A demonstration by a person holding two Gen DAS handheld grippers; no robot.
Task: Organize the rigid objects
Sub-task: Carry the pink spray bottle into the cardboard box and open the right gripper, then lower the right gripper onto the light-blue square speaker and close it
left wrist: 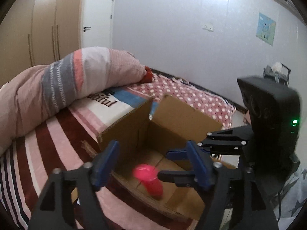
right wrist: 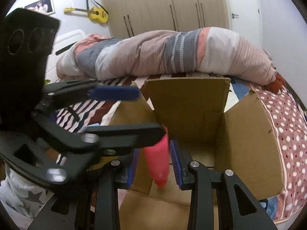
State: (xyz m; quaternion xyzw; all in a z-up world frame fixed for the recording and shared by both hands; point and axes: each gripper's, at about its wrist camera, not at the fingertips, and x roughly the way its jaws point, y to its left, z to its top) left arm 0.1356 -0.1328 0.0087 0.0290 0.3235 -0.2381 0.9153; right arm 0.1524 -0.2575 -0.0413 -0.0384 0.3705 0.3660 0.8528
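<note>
An open cardboard box (left wrist: 184,115) (right wrist: 249,134) stands on the bed. A pink plastic object (left wrist: 150,180) (right wrist: 159,163) hangs blurred inside the box opening. In the right wrist view it sits between the blue pads (right wrist: 177,170) of my right gripper (right wrist: 155,164), which do not seem to press on it. My left gripper (left wrist: 151,163) is open above the box's near edge, with the pink object below its fingers. The right gripper also shows in the left wrist view (left wrist: 178,164), and the left gripper crosses the right wrist view (right wrist: 134,113).
A rolled pink and grey quilt (left wrist: 57,80) (right wrist: 163,51) lies across the bed behind the box. The striped blanket (left wrist: 48,143) and a dotted blanket (left wrist: 191,97) cover the bed. A wardrobe (right wrist: 163,5) and a door (left wrist: 97,17) stand at the back.
</note>
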